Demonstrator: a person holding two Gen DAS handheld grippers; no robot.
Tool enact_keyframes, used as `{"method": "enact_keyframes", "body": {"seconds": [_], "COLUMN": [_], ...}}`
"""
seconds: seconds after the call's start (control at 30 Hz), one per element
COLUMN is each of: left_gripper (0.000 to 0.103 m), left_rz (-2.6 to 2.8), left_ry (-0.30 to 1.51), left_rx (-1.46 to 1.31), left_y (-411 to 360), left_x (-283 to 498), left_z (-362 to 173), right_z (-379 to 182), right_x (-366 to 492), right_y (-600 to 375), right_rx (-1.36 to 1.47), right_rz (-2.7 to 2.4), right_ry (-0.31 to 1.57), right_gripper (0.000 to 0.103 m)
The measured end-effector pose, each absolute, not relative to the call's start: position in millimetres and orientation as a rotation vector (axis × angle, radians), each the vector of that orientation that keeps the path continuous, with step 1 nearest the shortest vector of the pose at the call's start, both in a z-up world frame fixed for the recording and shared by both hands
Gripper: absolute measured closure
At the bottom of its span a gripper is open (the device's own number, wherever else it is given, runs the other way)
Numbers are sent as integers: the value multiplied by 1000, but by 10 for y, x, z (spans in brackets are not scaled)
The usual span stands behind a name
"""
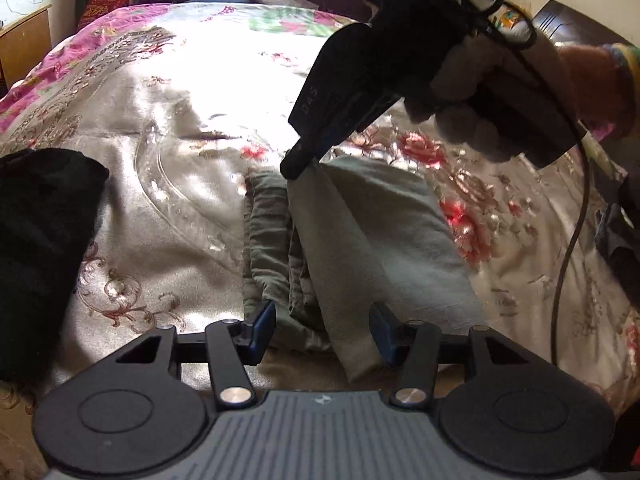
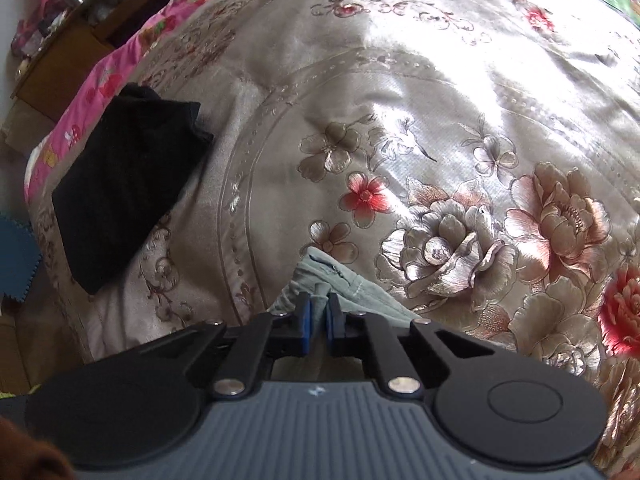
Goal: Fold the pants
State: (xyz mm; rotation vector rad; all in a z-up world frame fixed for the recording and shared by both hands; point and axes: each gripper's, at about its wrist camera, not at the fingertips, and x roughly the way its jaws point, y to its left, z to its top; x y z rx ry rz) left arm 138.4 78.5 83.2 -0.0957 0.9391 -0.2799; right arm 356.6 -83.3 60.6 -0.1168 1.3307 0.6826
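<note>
Pants: grey-green pants (image 1: 352, 240) are laid on the floral bedspread (image 1: 180, 128), bunched into folds on their left side and smoother on the right.
Long axis: the pants run from the near edge of the left wrist view away toward the middle of the bed, with the far end drawn up into a peak.
Right gripper: the right gripper (image 1: 298, 162) is tilted down from the upper right, and its fingers are closed narrowly on the raised far edge of the pants; in its own view the blue pads (image 2: 306, 320) are seen pinching a fold of cloth (image 2: 320, 308).
Right hand: a gloved hand (image 1: 464, 92) is wrapped round the gripper body.
Left gripper: the left gripper (image 1: 324, 332) is held low at the near end, fingers spread wide to either side of the cloth, nothing clamped.
Surroundings: a black garment (image 1: 44, 248) is lain well apart to the left, and a red bag (image 1: 104, 4) is seen beyond the bed.
</note>
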Motion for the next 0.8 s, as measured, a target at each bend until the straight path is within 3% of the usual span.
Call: {"method": "enact_keyframes", "body": {"seconds": [0.1, 0.3, 0.33, 0.4, 0.43, 0.8], "left_gripper": [23, 25, 30, 70, 75, 79], "left_rz": [-279, -127, -116, -130, -150, -200], "left_ry": [899, 927, 938, 965, 972, 880], "left_rx": [-57, 99, 97, 62, 24, -107], "left_y": [676, 391, 402, 446, 487, 924], "left_x": [1414, 1651, 1698, 1774, 1806, 1978], "left_z": [894, 551, 504, 475, 488, 907], "right_z": [577, 524, 518, 522, 544, 912], "right_x": [3627, 3639, 3648, 3675, 3687, 3796], "right_y": [-817, -781, -789, -803, -815, -972], "right_rx": [-75, -56, -55, -49, -46, 48], "right_rz": [657, 658, 653, 644, 642, 614], "right_ry": [1321, 1313, 1312, 1307, 1301, 1193], "right_gripper": [96, 96, 96, 96, 96, 96]}}
